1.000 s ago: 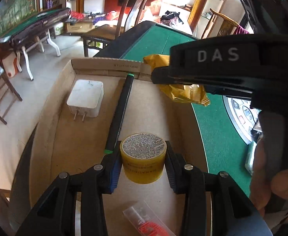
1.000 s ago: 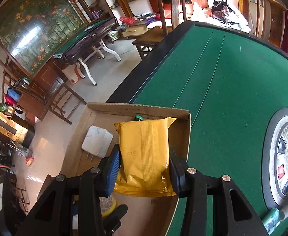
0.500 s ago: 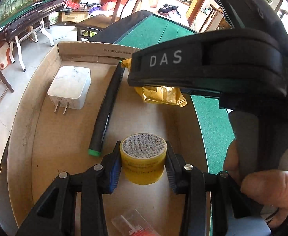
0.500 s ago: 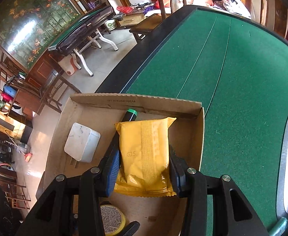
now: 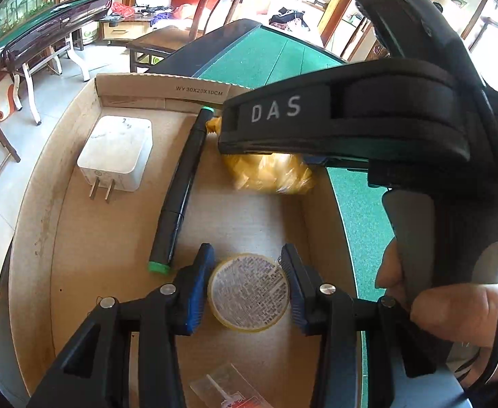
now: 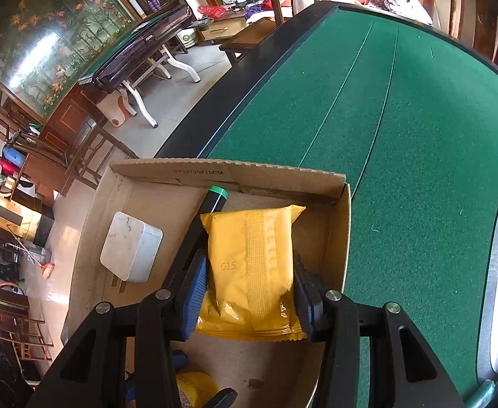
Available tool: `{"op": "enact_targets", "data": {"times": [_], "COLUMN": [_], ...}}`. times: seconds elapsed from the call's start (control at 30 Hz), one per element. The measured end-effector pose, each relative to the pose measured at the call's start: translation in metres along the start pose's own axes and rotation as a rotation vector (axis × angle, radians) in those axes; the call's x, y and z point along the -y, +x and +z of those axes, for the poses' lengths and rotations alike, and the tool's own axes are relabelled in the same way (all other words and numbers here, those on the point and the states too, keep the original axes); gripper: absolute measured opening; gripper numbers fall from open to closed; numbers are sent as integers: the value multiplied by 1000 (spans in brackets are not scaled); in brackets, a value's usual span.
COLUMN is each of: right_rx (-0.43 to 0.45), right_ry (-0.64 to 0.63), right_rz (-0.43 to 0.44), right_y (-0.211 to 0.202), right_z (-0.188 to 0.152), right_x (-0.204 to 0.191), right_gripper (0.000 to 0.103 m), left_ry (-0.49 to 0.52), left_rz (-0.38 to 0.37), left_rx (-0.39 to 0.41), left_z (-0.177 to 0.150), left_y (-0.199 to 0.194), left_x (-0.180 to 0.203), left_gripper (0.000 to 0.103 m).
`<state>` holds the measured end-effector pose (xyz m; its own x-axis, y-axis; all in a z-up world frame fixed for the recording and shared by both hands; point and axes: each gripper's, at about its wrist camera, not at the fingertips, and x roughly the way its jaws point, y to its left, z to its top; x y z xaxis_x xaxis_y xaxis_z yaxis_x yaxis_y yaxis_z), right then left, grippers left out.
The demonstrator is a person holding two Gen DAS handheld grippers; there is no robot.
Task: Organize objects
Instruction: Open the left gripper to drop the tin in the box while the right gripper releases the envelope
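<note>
Yellow round tin (image 5: 249,295) sits on the cardboard box (image 5: 34,224) floor near its near edge, between the left gripper (image 5: 247,280) fingers, which look parted with slim gaps either side. Right gripper (image 6: 250,292) clamps the yellow packet (image 6: 252,265) low over the box's far right corner, beside the black marker (image 5: 179,192). White charger (image 5: 116,153) lies far left; a bare hand (image 5: 452,316) grips the right handle.
</note>
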<state>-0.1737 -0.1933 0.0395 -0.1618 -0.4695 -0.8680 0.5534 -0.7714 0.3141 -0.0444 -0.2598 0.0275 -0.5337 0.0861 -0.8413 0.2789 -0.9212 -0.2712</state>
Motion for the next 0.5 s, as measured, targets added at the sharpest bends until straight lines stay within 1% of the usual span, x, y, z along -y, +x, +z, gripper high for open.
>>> {"op": "enact_targets", "data": {"times": [0.07, 0.13, 0.17, 0.37, 0.5], "right_rx": [6, 8, 14, 38, 63], "right_ry": [3, -2, -2, -9, -6], "right_rz": [2, 0, -1, 15, 24], "right_y": [-3, -3, -6, -15, -24], "right_z": [-1, 0, 0, -2, -7], "right_x": [1, 0, 0, -2, -2], "right_gripper": [53, 57, 58, 59, 60], "left_ry": [-4, -2, 0, 12, 23], "left_rz": [-2, 7, 8, 22, 34], "left_rx": [1, 4, 3, 14, 32], "left_z": [0, 0, 1, 0, -1], "left_y": [0, -1, -1, -4, -11], "left_x": [0, 0, 1, 5, 9], "left_gripper": [44, 50, 51, 57, 65]}}
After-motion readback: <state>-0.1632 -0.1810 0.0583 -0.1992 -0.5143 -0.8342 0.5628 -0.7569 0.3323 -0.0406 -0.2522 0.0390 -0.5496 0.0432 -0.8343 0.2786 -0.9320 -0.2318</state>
